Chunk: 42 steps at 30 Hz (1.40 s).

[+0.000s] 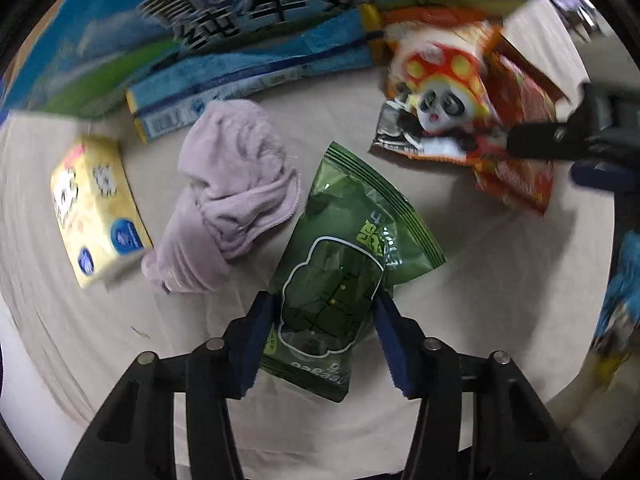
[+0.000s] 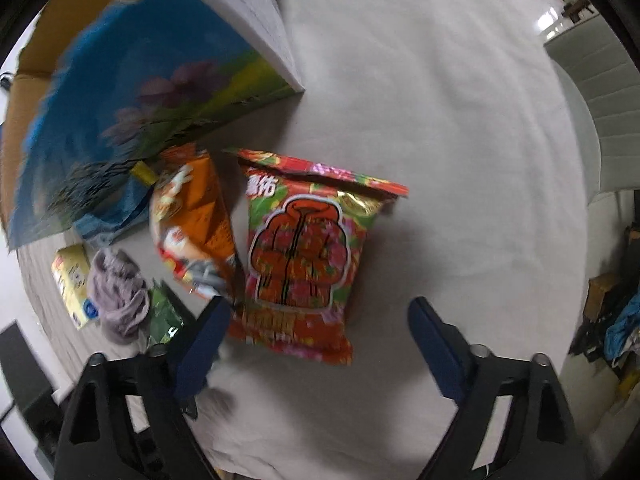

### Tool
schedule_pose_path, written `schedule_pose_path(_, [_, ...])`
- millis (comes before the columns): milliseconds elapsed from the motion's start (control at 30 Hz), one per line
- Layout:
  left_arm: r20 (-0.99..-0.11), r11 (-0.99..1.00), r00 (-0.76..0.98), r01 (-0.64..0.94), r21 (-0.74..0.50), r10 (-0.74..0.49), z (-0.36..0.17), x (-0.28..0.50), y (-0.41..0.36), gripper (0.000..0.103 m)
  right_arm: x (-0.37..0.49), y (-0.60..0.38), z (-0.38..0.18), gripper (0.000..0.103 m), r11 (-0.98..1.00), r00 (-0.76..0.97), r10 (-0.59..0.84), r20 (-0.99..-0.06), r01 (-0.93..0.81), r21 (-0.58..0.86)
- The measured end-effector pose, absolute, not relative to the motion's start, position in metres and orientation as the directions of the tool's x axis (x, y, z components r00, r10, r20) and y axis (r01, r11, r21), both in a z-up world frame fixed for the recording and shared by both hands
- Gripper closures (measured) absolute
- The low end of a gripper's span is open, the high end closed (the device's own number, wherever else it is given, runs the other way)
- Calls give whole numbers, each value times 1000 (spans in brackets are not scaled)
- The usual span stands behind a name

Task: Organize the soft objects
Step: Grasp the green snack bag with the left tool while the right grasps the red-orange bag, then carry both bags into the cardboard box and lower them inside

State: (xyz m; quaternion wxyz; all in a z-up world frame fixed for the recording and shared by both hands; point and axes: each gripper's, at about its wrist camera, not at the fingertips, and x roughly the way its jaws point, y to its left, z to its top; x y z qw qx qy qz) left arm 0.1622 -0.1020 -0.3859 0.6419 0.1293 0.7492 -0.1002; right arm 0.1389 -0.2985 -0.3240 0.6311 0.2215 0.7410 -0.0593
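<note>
Left claw (image 1: 324,320) grips the green bag (image 1: 340,264), angled down at the desk (image 1: 500,280); right claw (image 2: 316,336) hangs wide just above the red bag (image 2: 304,256).

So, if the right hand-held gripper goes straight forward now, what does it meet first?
Probably the red bag: it lies just ahead of the open right hand-held gripper, toward its left finger. Depth is unclear.
</note>
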Motion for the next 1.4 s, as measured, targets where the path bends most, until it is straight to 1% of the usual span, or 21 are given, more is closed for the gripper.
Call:
schedule_pose_path(33, [-987, 961, -153, 276, 7, 51, -386, 162, -99, 55, 140, -300, -328, 28, 888, -108, 270, -957, 411, 204])
schedule_pose_path(67, [-986, 975, -164, 220, -7, 30, -385, 161, -95, 55, 141, -300, -332, 45, 886, -119, 283, -952, 412, 212])
schedule_pose_path(100, [-984, 988, -178, 150, -25, 2, -383, 159, -88, 55, 141, -300, -336, 50, 890, -137, 286, -948, 405, 210])
schedule_pose_path(167, [-977, 998, -203, 4, -63, -61, -383, 153, -74, 55, 140, -300, -336, 51, 901, -151, 278, -949, 383, 203])
schedule_pose_path(267, [-951, 962, -238, -232, -142, -198, -386, 139, -49, 55, 131, -298, -338, 52, 948, -202, 207, -957, 282, 146])
schedule_pose_path(333, [-935, 939, -247, -293, -179, -255, -387, 129, -41, 55, 118, -295, -342, 52, 975, -255, 154, -955, 194, 106])
schedule_pose_path(400, [-932, 941, -250, -279, -191, -263, -388, 121, -41, 55, 105, -293, -347, 52, 987, -299, 130, -945, 133, 94])
schedule_pose_path(467, [-938, 959, -250, -213, -188, -240, -394, 117, -46, 54, 95, -292, -352, 52, 993, -320, 110, -941, 84, 87])
schedule_pose_path(500, [-941, 970, -257, -166, -180, -218, -393, 116, -51, 51, 93, -292, -353, 51, 994, -317, 103, -943, 77, 82])
schedule_pose_path(600, [-946, 986, -277, -68, -155, -168, -392, 117, -61, 48, 91, -294, -357, 51, 992, -281, 108, -954, 100, 82])
schedule_pose_path(700, [-952, 991, -278, -5, -135, -131, -399, 117, -72, 48, 93, -299, -357, 50, 987, -264, 114, -958, 137, 80])
schedule_pose_path(767, [-955, 991, -265, 3, -136, -130, -392, 119, -75, 48, 92, -303, -363, 50, 984, -263, 122, -957, 159, 82])
schedule_pose_path(900, [-967, 994, -235, 9, -106, -101, -393, 126, -83, 60, 94, -328, -368, 50, 976, -251, 145, -957, 193, 97])
schedule_pose_path(1000, [-974, 995, -203, -7, -98, -98, -384, 117, -91, 66, 83, -333, -364, 54, 966, -233, 175, -957, 227, 121])
schedule_pose_path(1200, [-983, 992, -137, -25, -120, -122, -352, 99, -112, 67, 70, -337, -337, 55, 970, -194, 182, -964, 194, 145])
schedule_pose_path(1267, [-986, 992, -116, -25, -122, -124, -346, 91, -121, 67, 78, -327, -338, 55, 975, -177, 171, -969, 170, 141])
schedule_pose_path(1400, [-988, 990, -74, -46, -134, -137, -315, 78, -114, 67, 69, -325, -318, 55, 975, -139, 194, -971, 138, 175])
